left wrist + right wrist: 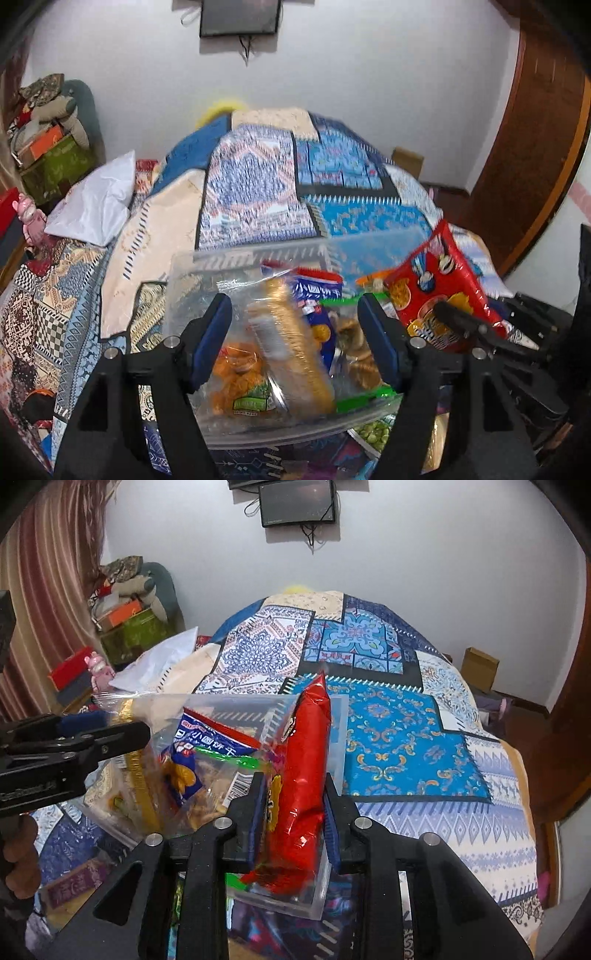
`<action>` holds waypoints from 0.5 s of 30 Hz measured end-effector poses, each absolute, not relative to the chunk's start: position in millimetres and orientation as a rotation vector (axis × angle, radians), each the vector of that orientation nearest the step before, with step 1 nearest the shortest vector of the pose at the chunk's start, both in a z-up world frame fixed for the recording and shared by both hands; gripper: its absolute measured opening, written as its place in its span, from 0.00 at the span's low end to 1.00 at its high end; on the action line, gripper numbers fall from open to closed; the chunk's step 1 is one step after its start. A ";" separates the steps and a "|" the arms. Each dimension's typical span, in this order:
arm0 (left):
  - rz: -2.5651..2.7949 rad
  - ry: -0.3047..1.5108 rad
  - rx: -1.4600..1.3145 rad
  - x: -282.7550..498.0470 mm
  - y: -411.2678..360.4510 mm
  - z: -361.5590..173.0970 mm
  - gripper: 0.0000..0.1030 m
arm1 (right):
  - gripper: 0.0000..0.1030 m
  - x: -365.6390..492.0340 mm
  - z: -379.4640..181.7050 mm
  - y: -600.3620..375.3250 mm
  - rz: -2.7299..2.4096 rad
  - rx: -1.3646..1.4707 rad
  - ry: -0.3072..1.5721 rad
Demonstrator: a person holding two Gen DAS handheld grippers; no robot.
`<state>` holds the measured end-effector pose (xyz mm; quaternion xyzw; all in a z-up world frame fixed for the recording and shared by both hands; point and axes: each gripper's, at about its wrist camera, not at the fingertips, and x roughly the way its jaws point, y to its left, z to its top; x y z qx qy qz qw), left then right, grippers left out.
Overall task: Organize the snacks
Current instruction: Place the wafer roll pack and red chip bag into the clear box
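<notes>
A clear plastic bin (258, 254) on the bed holds several snack packs: a gold-wrapped biscuit pack (295, 347), an orange snack bag (236, 373), a blue cookie bag (317, 291). My left gripper (295, 332) is open, with its fingers on either side of the gold pack over the bin. My right gripper (291, 812) is shut on a red snack bag (306, 760) and holds it upright over the bin's right end (338, 716). The red bag also shows in the left wrist view (439, 291). The left gripper shows in the right wrist view (110, 734).
The bin rests on a patchwork quilt (399, 723) covering the bed. More snack packs lie in front of the bin, among them green peas (373, 432). A white bag (96, 199) lies at the left. Boxes and clutter (129, 624) stand at the far left.
</notes>
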<state>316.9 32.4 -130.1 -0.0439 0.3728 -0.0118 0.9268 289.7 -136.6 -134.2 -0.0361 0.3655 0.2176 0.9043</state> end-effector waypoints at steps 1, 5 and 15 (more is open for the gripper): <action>-0.023 0.760 -0.084 315.4 32.2 -127.9 0.68 | 0.29 289.4 -133.5 -137.0 0.455 -0.071 0.762; -0.037 0.742 -0.058 299.8 31.5 -117.6 0.70 | 0.60 279.1 -124.4 -136.8 0.431 -0.090 0.726; -0.044 0.816 -0.029 257.0 41.6 -128.1 0.79 | 0.66 241.2 -107.6 -147.7 0.459 -0.098 0.688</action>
